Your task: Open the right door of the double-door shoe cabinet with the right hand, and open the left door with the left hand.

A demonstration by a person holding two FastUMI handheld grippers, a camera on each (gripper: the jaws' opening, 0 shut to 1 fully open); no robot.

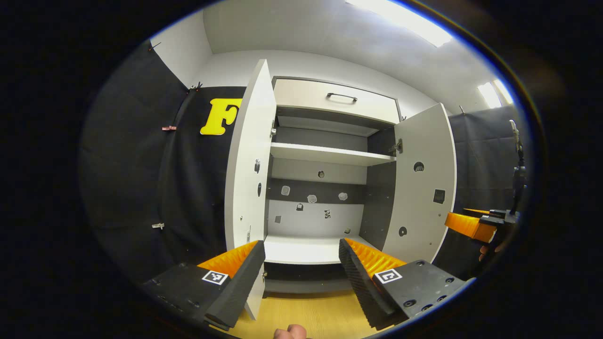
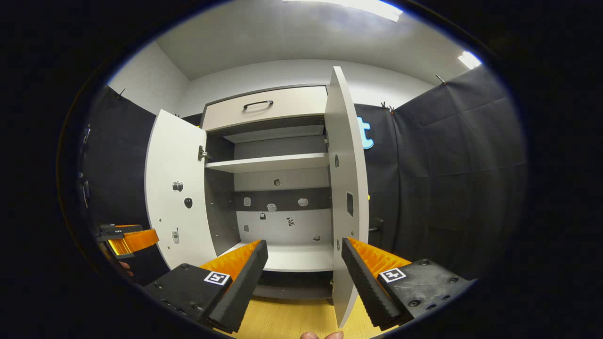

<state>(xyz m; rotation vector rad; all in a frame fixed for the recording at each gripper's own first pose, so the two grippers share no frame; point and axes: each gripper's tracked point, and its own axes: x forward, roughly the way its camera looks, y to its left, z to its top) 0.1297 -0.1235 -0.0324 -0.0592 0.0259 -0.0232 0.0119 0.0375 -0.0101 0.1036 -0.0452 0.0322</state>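
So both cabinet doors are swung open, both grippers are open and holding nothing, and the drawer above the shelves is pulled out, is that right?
Not quite: the drawer above the shelves is pushed in, its front flush with the cabinet, as the right gripper view shows. The rest holds: the left door and right door stand swung open, and the left gripper and right gripper are open, holding nothing.

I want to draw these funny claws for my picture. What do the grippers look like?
Each gripper, the left gripper and the right gripper, has two wedge-shaped fingers: bright orange ridged plastic on the outer side, black ribbed foam pads on the inner faces. Each finger sits on a black block with small screws and a square black-and-white marker. No cables or sleeves are visible.
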